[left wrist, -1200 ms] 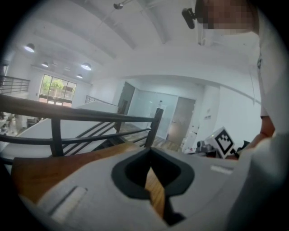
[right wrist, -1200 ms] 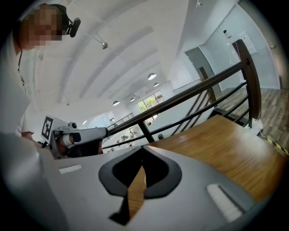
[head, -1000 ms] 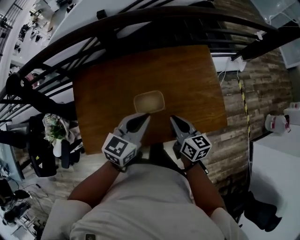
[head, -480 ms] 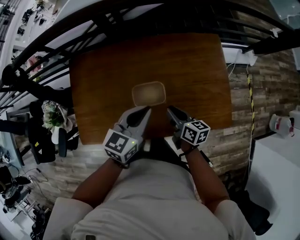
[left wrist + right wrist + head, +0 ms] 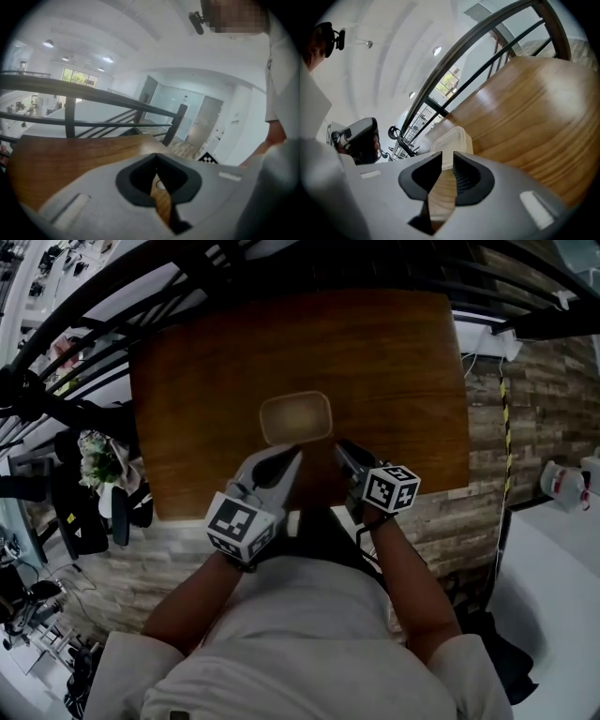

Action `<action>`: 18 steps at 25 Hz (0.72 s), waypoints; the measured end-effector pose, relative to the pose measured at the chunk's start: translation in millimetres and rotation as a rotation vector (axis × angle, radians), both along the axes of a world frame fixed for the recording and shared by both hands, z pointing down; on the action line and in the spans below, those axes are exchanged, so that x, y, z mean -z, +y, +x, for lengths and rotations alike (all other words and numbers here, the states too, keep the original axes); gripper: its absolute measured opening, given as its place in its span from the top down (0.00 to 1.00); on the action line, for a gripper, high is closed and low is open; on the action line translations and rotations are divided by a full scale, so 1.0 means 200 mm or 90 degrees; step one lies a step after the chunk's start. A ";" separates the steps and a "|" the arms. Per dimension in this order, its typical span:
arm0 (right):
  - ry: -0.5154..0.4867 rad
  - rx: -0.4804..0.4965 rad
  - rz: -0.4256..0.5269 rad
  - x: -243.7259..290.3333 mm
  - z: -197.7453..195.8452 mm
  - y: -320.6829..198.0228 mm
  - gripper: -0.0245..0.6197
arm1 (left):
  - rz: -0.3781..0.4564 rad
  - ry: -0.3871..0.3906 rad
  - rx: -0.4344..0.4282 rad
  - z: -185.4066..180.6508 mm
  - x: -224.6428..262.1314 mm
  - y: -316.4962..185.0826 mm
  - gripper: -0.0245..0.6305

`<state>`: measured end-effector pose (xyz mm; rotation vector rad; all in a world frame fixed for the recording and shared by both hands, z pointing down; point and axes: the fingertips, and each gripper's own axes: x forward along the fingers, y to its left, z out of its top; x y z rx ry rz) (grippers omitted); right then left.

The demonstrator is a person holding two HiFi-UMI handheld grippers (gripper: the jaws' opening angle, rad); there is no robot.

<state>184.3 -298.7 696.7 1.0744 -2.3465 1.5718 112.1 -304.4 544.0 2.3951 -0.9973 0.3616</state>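
Head view: my clenched left gripper (image 5: 294,452) and slightly parted, empty right gripper (image 5: 340,445) hover just below the pale rounded plastic tub (image 5: 295,418) at mid-frame. It is likely light, slippery and best gripped at its rim.

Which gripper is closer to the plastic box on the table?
Left, it seems, but only slightly. The left gripper reaches the middle of the near edge of the plastic box; the right gripper stops just short of its near right corner.

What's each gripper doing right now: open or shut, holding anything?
Left gripper: shut, tips together, holding nothing.
Right gripper: open a little, holding nothing; the pale container lies just beyond its jaws.
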 end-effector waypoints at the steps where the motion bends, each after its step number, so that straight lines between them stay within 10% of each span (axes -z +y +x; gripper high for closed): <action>1: 0.000 0.000 -0.005 -0.03 0.00 0.00 0.84 | -0.003 0.000 0.000 0.00 -0.01 0.00 0.96; 18: -0.039 -0.005 -0.070 -0.29 -0.02 -0.04 0.84 | -0.020 0.013 0.007 0.01 -0.14 0.02 0.96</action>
